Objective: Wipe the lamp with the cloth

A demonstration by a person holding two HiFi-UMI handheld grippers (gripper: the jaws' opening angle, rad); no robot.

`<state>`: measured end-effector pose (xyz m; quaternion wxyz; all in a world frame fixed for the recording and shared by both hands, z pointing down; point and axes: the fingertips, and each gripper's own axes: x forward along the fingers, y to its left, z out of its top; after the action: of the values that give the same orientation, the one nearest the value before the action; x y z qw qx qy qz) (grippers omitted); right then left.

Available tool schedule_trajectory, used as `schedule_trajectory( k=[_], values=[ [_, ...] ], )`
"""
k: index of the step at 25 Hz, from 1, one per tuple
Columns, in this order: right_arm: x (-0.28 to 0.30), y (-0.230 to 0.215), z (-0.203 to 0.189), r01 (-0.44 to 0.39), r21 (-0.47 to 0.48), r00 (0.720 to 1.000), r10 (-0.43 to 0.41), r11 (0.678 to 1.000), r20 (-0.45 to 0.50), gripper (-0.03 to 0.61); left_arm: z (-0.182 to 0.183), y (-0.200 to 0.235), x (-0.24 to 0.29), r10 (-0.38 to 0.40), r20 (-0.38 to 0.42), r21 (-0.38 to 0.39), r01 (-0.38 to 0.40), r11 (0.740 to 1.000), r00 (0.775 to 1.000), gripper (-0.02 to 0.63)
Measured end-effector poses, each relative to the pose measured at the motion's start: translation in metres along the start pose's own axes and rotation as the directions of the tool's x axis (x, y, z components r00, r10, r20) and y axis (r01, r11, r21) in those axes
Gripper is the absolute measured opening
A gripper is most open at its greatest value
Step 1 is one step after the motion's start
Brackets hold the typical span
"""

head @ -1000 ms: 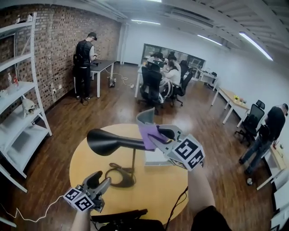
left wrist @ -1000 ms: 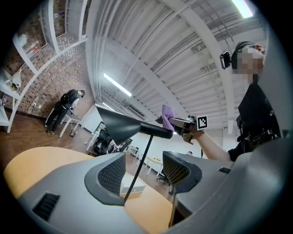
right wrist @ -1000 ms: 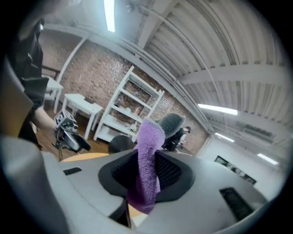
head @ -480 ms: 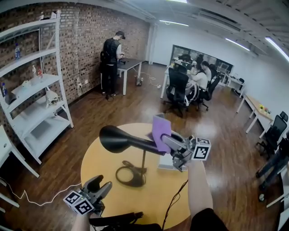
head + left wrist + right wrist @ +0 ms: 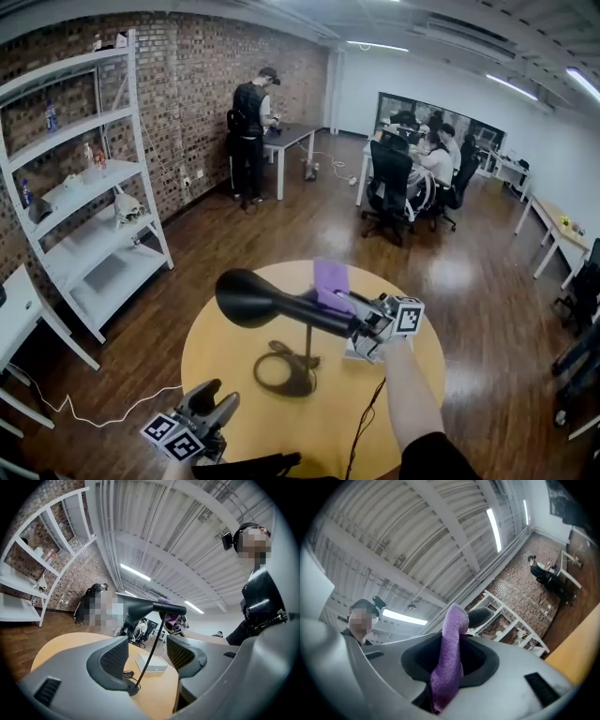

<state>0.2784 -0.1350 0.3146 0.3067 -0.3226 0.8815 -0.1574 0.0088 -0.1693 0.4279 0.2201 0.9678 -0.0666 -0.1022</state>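
One lamp [image 5: 281, 307] stood near the middle of the round table [image 5: 220, 361]. Its ring base sat on the wood, and its thin stem rose to a long black arm. In the head view that arm ran nearly level, with the flared shade at its left end and the joint at its right.

The right claw [image 5: 361, 317] was closed on the one purple cloth [image 5: 330, 279]. Its own view showed the cloth [image 5: 450, 658] pinched between the two jaws, with the free end standing up past them and a dark part of the lamp [image 5: 479, 617] just beyond. The cloth met the arm at its right end, seemingly touching it. The unwiped length therefore lay to the left of that claw, along the arm's long axis towards the shade. I judged the next stroke would have to follow that line.

The left claw [image 5: 216, 396] hovered by the table's near left edge. Its jaws stood apart with nothing held, and the stem showed beyond them. It was well apart from the lamp, so the right hand was plainly the nearer.

One white box [image 5: 152, 663] lay on the table behind the stem.
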Motion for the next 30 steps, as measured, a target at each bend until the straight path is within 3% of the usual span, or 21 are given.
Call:
schedule_trajectory(
  k=[3,11,14,17,22,25,30],
  values=[
    [0.005,-0.002,-0.002,-0.068,0.007,0.997,0.068,0.998,0.025,0.098,-0.001,0.000,0.002,0.011,-0.010,-0.003,-0.011,1.000,1.000,0.241],
    [0.038,-0.027,-0.013,-0.124,0.049,0.989,0.120,0.991,0.087,0.098,0.012,0.011,-0.001,0.043,-0.017,0.003,-0.043,0.999,0.999,0.241],
    [0.051,-0.041,-0.019,-0.072,0.058,0.994,0.067,0.996,0.086,0.098,0.014,0.015,-0.005,0.048,-0.020,0.006,-0.047,0.999,0.999,0.241],
    [0.065,-0.059,-0.027,0.046,0.048,0.998,-0.048,0.998,0.046,0.098,0.014,0.017,-0.004,0.043,-0.015,-0.002,-0.043,0.999,0.999,0.241],
    [0.041,-0.073,-0.026,0.218,0.010,0.976,-0.218,0.976,0.020,0.098,0.009,0.009,0.006,0.003,-0.013,-0.016,-0.003,1.000,1.000,0.241],
    [-0.006,-0.052,-0.019,0.210,0.013,0.975,-0.210,0.978,0.069,0.098,0.001,-0.001,0.011,-0.020,-0.016,-0.028,0.020,0.999,1.000,0.241],
    [-0.048,0.000,-0.024,0.207,-0.082,0.977,-0.201,0.975,0.077,0.098,-0.008,-0.006,0.024,-0.069,-0.029,-0.052,0.068,0.996,0.997,0.241]
  ],
)
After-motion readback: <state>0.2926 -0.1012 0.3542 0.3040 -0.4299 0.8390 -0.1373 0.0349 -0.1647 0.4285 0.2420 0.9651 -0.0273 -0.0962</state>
